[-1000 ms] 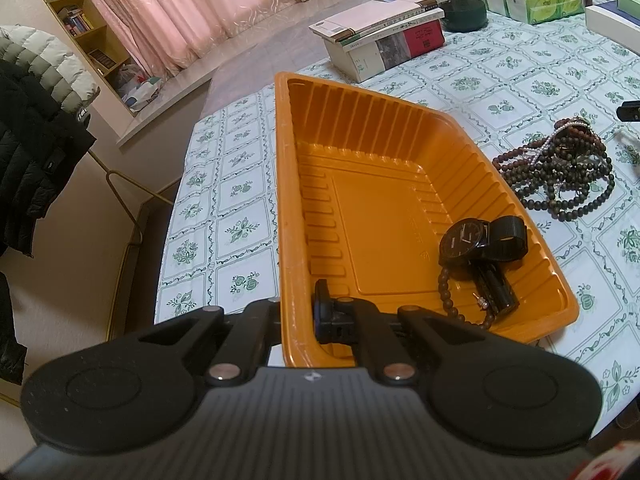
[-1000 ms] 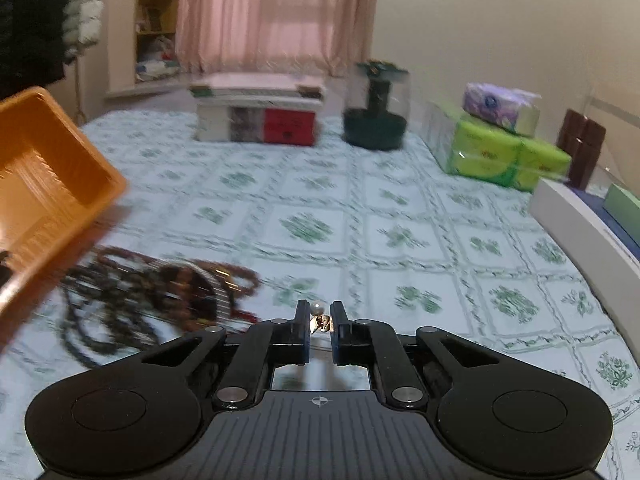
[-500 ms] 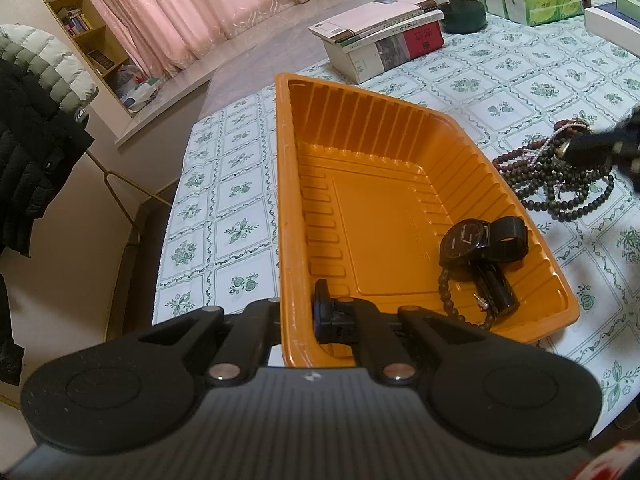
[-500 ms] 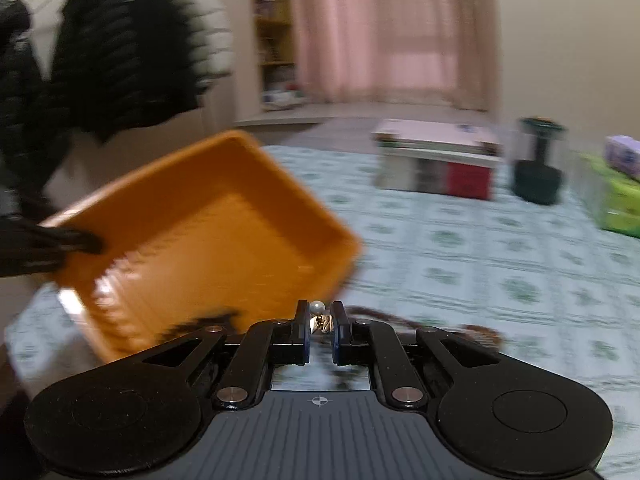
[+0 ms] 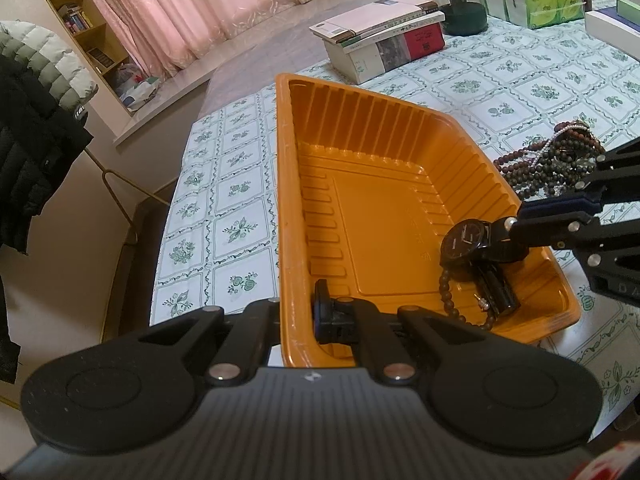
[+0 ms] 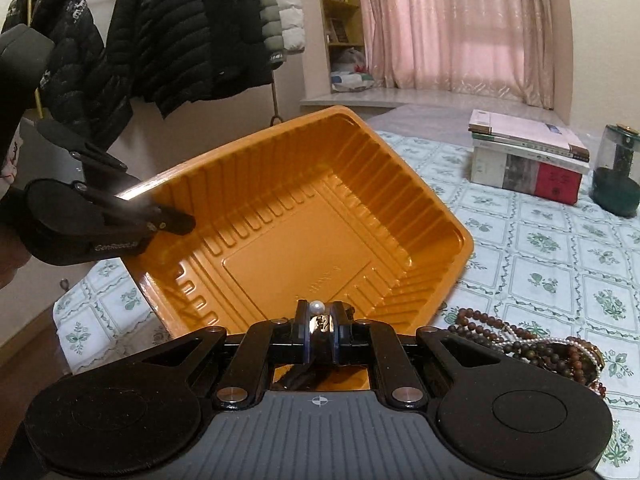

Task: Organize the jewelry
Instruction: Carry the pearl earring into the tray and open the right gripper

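The counter, under its green-patterned cloth, carries the orange plastic tray at its near left corner, with one tray wall pinched between the pressed-together fingers of the left claw, which has not shifted. What has changed is the right claw: a second ago it was out over the open cloth beside the heap of bead necklaces; now it has swung across and hangs over the tray's near right corner, just above the black wristwatch and beaded bracelet already lying there. It pinches a small pearl piece, probably an earring. In my judgement the carry is done and only the release into the tray remains.
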`<state>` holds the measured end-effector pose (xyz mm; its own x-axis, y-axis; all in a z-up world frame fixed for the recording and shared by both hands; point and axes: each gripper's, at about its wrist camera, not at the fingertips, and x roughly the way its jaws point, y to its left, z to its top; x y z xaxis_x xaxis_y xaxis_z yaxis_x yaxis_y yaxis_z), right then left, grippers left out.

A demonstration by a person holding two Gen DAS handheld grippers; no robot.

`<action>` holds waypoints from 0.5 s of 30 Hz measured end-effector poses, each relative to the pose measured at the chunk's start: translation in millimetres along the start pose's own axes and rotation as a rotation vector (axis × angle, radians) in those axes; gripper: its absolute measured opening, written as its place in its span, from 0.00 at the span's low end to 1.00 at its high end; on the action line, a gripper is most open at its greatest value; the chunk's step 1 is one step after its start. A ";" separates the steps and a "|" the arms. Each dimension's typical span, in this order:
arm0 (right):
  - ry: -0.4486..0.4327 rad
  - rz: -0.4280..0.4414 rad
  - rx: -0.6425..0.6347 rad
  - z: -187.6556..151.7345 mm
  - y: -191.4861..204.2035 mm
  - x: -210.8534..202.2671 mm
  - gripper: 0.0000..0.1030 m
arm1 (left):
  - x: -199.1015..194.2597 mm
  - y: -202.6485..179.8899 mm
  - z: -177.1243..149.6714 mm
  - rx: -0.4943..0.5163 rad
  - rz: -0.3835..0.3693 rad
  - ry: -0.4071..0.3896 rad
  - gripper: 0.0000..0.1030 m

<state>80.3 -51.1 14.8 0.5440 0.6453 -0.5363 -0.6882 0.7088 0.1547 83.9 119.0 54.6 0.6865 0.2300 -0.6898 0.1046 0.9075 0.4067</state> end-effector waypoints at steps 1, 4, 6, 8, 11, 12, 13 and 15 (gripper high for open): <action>0.001 0.001 -0.003 0.3 1.4 0.7 0.09 | 0.1 0.0 -0.1 -0.001 0.000 0.000 0.03; 0.005 0.005 -0.008 0.9 3.9 2.7 0.09 | 0.2 0.4 -0.3 -0.002 -0.001 -0.001 0.03; 0.008 0.008 -0.012 1.3 5.4 4.3 0.09 | 0.3 0.4 -0.3 -0.002 -0.001 -0.001 0.03; 0.007 0.008 -0.015 1.0 6.8 5.1 0.09 | 0.3 0.5 -0.4 -0.002 -0.001 -0.001 0.03; -0.006 0.017 -0.006 1.6 6.9 5.5 0.10 | 0.3 0.5 -0.4 -0.002 -0.001 -0.001 0.03; -0.014 0.030 0.000 1.8 6.6 4.8 0.10 | 0.7 0.4 -0.4 -0.002 -0.001 -0.001 0.03; -0.020 0.036 0.002 2.0 6.2 3.8 0.15 | 0.4 0.6 -0.4 -0.003 -0.001 -0.001 0.03; -0.035 0.031 0.002 1.4 5.3 0.5 0.48 | 0.4 0.4 -0.2 -0.003 -0.002 -0.001 0.03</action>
<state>77.6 -46.7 16.5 0.5391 0.6765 -0.5017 -0.7041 0.6888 0.1723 84.1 119.6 54.4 0.6870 0.2281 -0.6899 0.1036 0.9090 0.4038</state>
